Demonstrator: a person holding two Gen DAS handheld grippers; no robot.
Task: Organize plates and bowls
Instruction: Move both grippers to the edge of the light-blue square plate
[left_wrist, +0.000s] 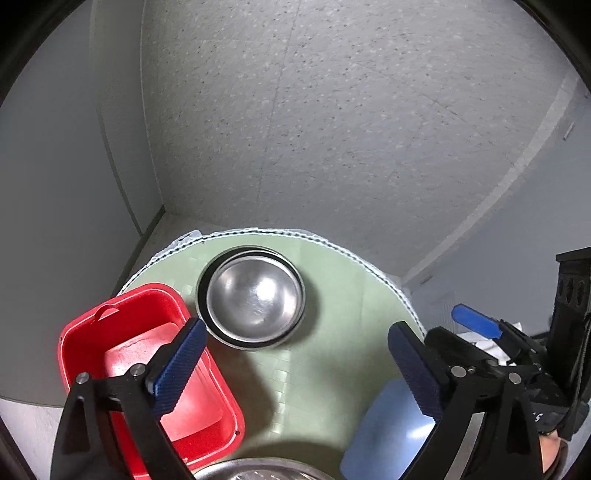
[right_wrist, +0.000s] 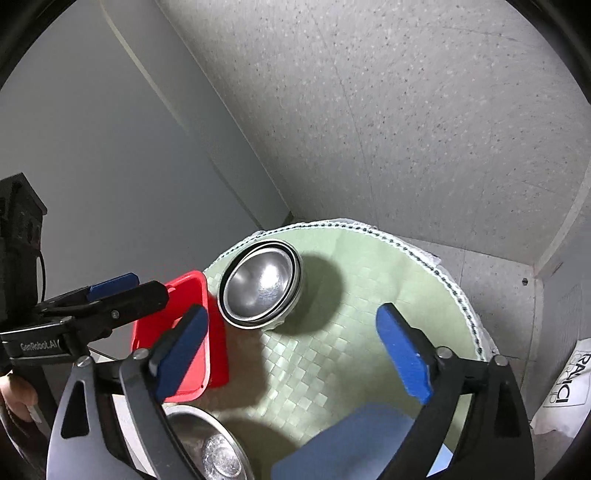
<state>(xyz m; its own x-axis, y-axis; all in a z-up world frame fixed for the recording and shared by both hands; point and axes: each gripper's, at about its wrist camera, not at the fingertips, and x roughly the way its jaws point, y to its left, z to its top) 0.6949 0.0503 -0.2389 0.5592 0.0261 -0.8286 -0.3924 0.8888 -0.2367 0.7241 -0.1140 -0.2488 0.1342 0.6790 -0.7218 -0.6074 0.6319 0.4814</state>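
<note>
A stack of steel bowls (left_wrist: 253, 297) sits at the far side of a round green mat (left_wrist: 332, 362); it also shows in the right wrist view (right_wrist: 260, 286). A red rectangular tray (left_wrist: 147, 369) lies left of it, also seen in the right wrist view (right_wrist: 192, 343). A blue plate (left_wrist: 388, 435) lies near right, and shows in the right wrist view (right_wrist: 351, 443). Another steel dish (right_wrist: 210, 443) sits at the near edge. My left gripper (left_wrist: 295, 373) is open and empty above the mat. My right gripper (right_wrist: 295, 354) is open and empty too.
The mat covers a small round table (right_wrist: 461, 295) in a corner, with grey walls to the left and speckled floor (left_wrist: 332, 129) beyond. A white bag with print (right_wrist: 565, 391) lies on the floor at the right.
</note>
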